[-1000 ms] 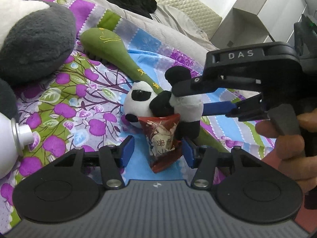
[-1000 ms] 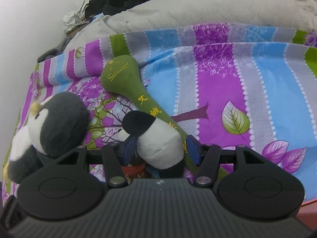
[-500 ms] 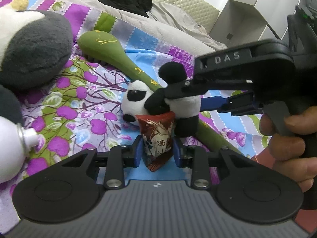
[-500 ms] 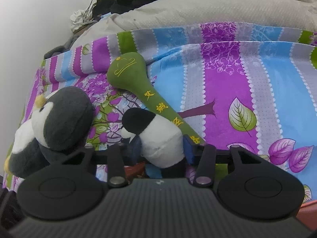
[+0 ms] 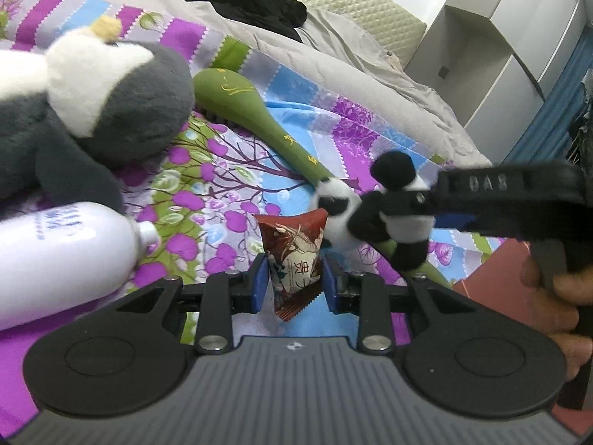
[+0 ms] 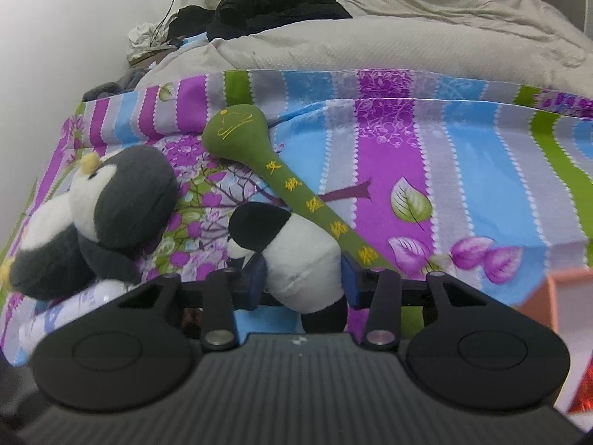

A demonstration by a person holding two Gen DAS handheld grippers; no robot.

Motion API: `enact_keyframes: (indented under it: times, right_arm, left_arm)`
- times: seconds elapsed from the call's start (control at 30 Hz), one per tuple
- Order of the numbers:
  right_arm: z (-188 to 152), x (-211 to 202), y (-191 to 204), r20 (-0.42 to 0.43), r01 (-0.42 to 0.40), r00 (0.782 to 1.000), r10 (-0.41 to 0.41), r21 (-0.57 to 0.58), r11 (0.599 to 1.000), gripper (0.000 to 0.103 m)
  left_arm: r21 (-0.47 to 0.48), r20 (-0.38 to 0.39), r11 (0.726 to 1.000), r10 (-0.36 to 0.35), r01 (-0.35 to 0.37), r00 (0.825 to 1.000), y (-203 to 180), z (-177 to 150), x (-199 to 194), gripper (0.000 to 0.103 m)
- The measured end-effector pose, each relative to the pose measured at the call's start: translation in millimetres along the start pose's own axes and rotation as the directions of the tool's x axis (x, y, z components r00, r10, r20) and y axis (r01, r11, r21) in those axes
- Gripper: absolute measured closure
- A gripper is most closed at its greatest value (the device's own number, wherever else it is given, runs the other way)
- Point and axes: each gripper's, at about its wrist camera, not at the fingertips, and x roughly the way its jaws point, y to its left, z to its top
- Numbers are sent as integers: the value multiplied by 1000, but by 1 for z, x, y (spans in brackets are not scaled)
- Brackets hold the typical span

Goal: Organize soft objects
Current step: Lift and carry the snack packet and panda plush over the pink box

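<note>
In our left wrist view, our left gripper [image 5: 292, 283] squeezes a red snack bag [image 5: 292, 256] between its blue fingers [image 5: 258, 283], above the bed sheet [image 5: 222, 200]. A penguin toy [image 5: 92, 111] and white bottle [image 5: 63, 248] lie to the left. It's blurry, but our right gripper [image 5: 418, 207] seems to pinch the little panda [image 5: 389, 215].

In our right wrist view, those fingers [image 6: 350, 280] press the panda's [image 6: 296, 259] white belly, beside a green stick pillow [image 6: 274, 170].

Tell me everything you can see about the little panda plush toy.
The small panda plush is black and white, soft and fuzzy, with a white belly, black limbs and ears, and black eye patches. The right gripper is clamped across its body, fingers pressing both sides. In the left view it lies sideways over the floral bedsheet, head beside the red snack packet, with the green padded mallet behind it.
</note>
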Motion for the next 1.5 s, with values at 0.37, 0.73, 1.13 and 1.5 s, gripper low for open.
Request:
enact_keyframes:
  times: [0.37,0.73,1.13,1.5]
  right_arm:
    - [-47,-70,22,31,22,999,-22,-24,999,58]
    - [-101,-148,37,82,63,995,-60,-35,997,58]
    - [-142,-211,46,129,78,989,-78,1,997,58]
    - [-152,-249,57,161,70,984,-69,2,998,58]
  left_arm:
    - [42,-15,998,43,-42,999,-10,5,-72,67]
    - [44,-64,998,43,-41,997,-33,-20,-144,67]
    - [59,-97,998,29,-23,995,-55,-46,-212,67]
    - [95,-90,995,38,-29,995,-77,-48,-258,67]
